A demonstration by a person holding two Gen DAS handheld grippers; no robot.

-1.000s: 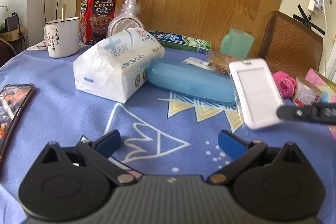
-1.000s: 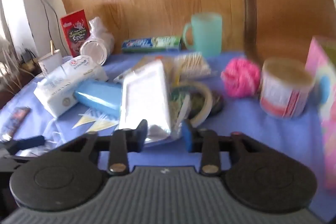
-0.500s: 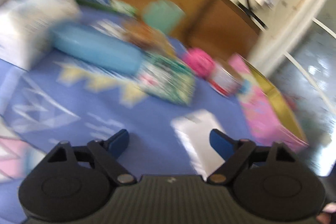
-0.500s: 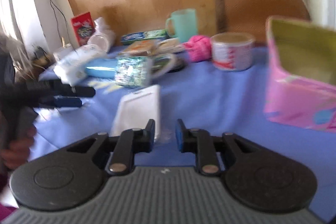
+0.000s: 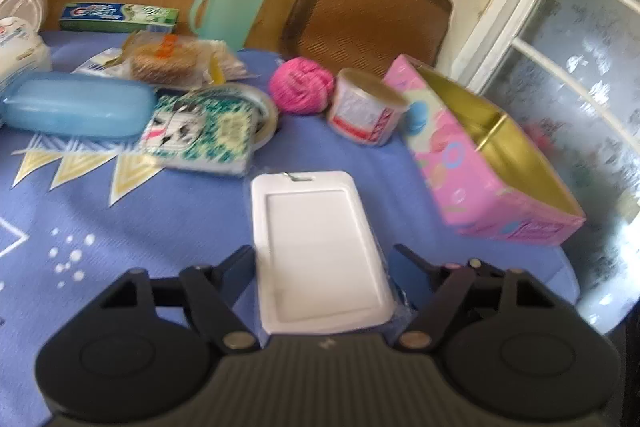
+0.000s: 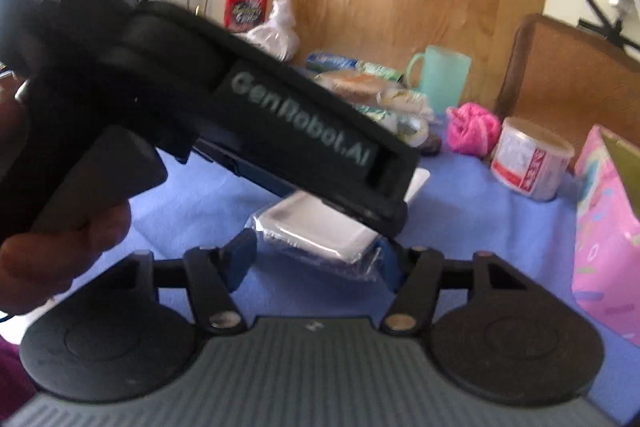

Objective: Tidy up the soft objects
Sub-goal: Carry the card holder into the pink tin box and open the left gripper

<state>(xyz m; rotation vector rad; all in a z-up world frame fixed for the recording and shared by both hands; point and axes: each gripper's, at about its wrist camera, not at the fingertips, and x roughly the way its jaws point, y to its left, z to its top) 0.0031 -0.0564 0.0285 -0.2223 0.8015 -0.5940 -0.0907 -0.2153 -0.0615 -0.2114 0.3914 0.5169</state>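
Note:
A flat white pack (image 5: 316, 239) in clear wrap sits between the fingers of my left gripper (image 5: 320, 259). The jaws are closing and both pads meet its long edges. In the right wrist view the same white pack (image 6: 316, 227) hangs above the blue tablecloth (image 6: 224, 199), under the black housing of the left tool (image 6: 288, 131). My right gripper (image 6: 314, 259) straddles the pack's near end. Its jaws are opening, and only loose wrap brushes the right finger. A pink box (image 5: 472, 163) with a gold inside stands open at the right.
A pink yarn ball (image 5: 301, 86), a round tin (image 5: 366, 109), a green patterned pack (image 5: 200, 133), a blue case (image 5: 76, 105), a teal cup (image 5: 228, 13) and a toothpaste box (image 5: 118, 15) crowd the back. A person's hand (image 6: 60, 239) grips the left tool. The table edge runs past the pink box.
The right gripper carried the white pack from the clutter to the front. The left view swung right toward the pink box. The left jaws narrowed around the pack, and the right jaws widened off it.

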